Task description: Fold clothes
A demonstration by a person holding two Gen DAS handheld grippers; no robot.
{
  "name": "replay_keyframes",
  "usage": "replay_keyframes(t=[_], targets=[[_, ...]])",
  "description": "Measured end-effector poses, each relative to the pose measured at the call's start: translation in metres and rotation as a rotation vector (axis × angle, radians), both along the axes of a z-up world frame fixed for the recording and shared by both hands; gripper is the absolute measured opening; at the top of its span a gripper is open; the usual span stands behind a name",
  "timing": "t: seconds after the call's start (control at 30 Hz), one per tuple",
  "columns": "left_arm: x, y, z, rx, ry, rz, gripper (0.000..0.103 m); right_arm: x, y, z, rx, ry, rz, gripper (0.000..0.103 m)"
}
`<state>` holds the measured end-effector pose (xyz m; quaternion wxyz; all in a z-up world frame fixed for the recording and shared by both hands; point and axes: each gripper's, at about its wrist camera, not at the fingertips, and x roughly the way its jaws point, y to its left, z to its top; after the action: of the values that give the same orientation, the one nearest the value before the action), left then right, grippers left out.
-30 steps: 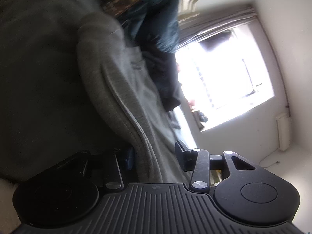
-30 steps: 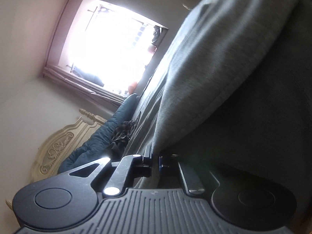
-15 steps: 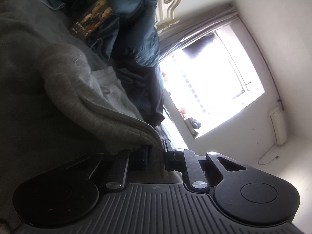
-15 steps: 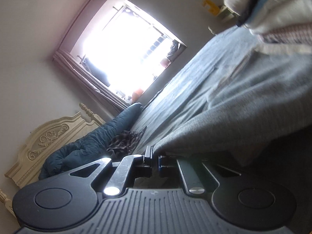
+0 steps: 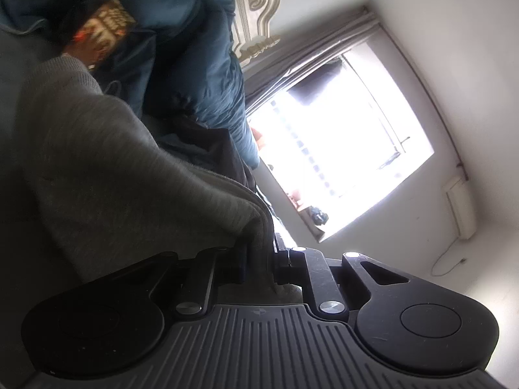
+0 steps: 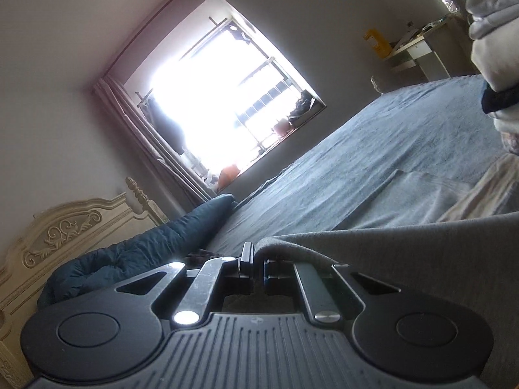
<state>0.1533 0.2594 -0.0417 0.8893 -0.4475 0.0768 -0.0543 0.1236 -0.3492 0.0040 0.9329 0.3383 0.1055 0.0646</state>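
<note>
left gripper (image 5: 258, 264) clamped on a bunched edge of the grey garment (image 5: 107, 168), cloth squeezed between the pads and hanging off toward 9 o'clock, filling the left half of that view and blocking whatever is under it. right gripper (image 6: 258, 267) pressed nearly together, pinching a thin hem of the same grey garment (image 6: 405, 243), which spreads out to 3 o'clock and covers the right finger. beyond the right gripper: grey bedspread (image 6: 373, 149) running up toward 1 o'clock, dark blue duvet (image 6: 136, 253) bunched at 9 o'clock against the carved cream headboard (image 6: 65, 227). pile of light clothes (image 6: 493, 42) at 2 o'clock on the bed edge. far wall: bright window (image 6: 227, 97), curtain (image 6: 146, 142) at its left, yellow object (image 6: 376, 43) by a white desk (image 6: 418, 52) at 1 o'clock. left view: patterned fabric (image 5: 103, 29) among the blue bedding at 11 o'clock.
</note>
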Motion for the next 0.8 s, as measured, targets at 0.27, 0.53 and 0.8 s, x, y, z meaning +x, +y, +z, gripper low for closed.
replay_keyframes(t=[0.27, 0.53, 0.8], targets=[[0.108, 0.001, 0.004, 0.078, 0.134, -0.017, 0.012, 0.126, 0.011, 0.003, -0.077, 0.049, 0.005, 0.006], [0.190, 0.003, -0.048, 0.097, 0.377, -0.085, 0.020, 0.247, 0.006, -0.095, -0.053, 0.338, -0.007, 0.006], [0.204, 0.034, -0.039, -0.020, 0.285, -0.088, 0.042, 0.280, -0.019, -0.125, 0.129, 0.489, 0.074, 0.020]])
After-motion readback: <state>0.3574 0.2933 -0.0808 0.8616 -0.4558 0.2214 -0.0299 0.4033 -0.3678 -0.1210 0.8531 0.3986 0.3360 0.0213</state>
